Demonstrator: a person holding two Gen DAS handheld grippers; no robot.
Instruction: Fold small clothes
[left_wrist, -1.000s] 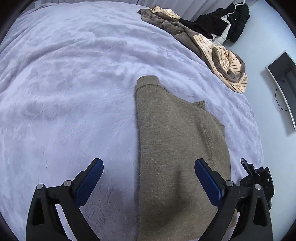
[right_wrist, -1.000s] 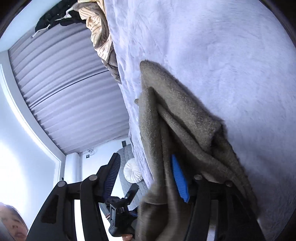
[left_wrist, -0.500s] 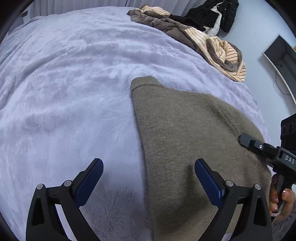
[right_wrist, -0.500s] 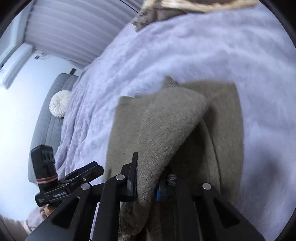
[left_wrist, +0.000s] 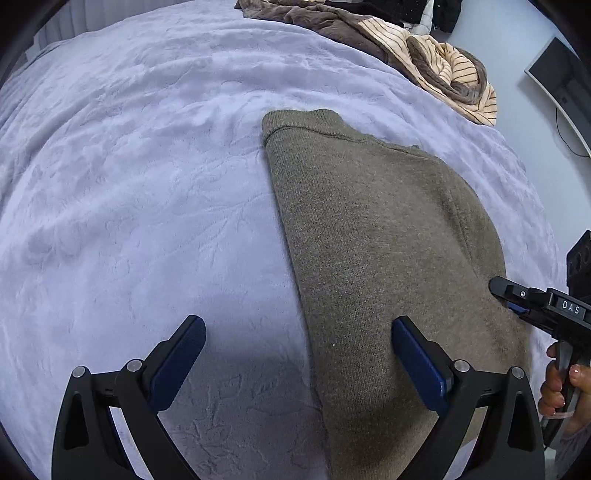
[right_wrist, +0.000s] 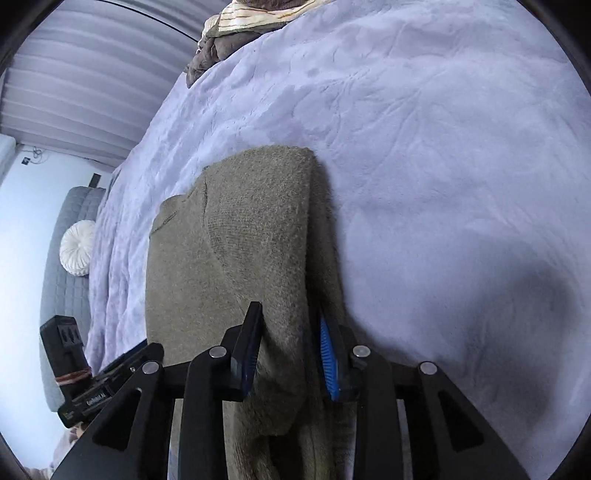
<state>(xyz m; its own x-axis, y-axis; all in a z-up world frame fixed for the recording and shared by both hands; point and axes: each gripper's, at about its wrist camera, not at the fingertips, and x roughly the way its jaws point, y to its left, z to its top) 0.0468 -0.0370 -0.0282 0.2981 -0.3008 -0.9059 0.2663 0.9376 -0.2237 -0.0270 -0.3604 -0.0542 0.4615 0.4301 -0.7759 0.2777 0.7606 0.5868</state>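
Knitwear, an olive-brown sweater (left_wrist: 384, 236), is laid on the lilac bedspread (left_wrist: 140, 177), already doubled lengthwise with a ribbed edge at the far end. The left gripper (left_wrist: 295, 365) is held above it with its jaws wide apart and nothing between them: one blue pad hangs over bare bedspread, the other over the knit. The right gripper (right_wrist: 290, 350) has just been opening; a raised ridge of sweater is seen between its pads, yet whether the pads press on the cloth cannot be told. The step in hand is judged to be the release of a folded-over layer. It would be done well if the jaws were parted fully before the tool is drawn back, so that the top layer is not dragged out of line, and if the long edges were then checked and smoothed flat before any crosswise fold is attempted. From the left wrist view the whole outline of the sweater is given, along with a heap of striped and brown garments (left_wrist: 417, 59) at the far edge and the person's fingers (left_wrist: 554, 384) on the other tool's handle. From the right wrist view alone the layering is shown: an upper flap lying on a wider lower one, and the ridge between the pads.
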